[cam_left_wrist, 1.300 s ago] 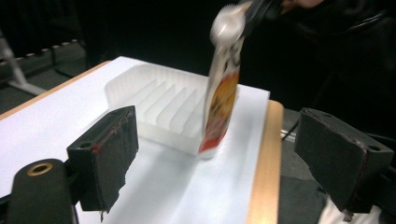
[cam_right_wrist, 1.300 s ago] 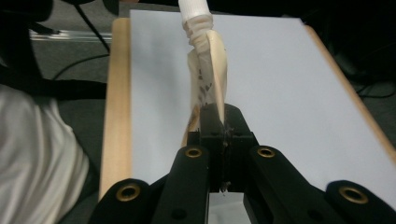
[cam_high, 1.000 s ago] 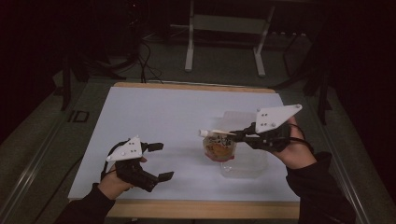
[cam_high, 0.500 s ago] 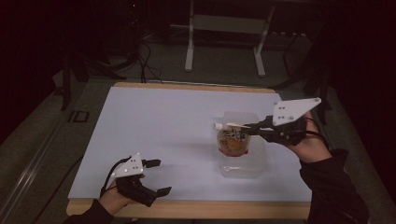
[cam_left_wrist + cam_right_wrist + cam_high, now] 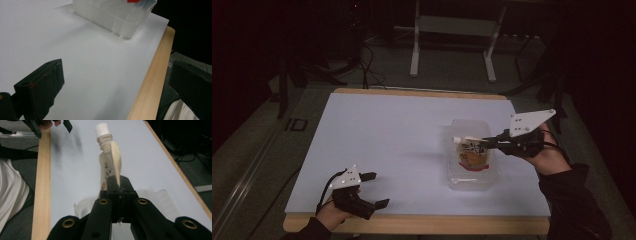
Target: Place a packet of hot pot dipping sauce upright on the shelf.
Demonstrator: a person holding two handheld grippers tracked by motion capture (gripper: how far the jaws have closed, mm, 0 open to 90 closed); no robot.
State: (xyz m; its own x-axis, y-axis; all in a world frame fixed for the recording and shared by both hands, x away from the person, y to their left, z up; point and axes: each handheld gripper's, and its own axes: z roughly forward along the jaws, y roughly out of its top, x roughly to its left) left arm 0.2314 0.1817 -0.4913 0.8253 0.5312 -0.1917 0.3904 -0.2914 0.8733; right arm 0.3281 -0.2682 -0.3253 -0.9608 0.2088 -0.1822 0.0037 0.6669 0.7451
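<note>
Grippers have drifted apart since a second ago: the right gripper (image 5: 484,141), clamped on a cream spouted pouch with a white cap (image 5: 109,162), now holds it over the clear plastic container (image 5: 473,176) (farther right), while the left gripper (image 5: 373,190), jaws wide and empty, has dropped to the white table's (image 5: 387,130) near edge.

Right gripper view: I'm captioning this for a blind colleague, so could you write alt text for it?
The right gripper is shut on a cream spouted pouch with a white cap, held above a clear plastic container on a white table. The left gripper shows at the top left.
</note>
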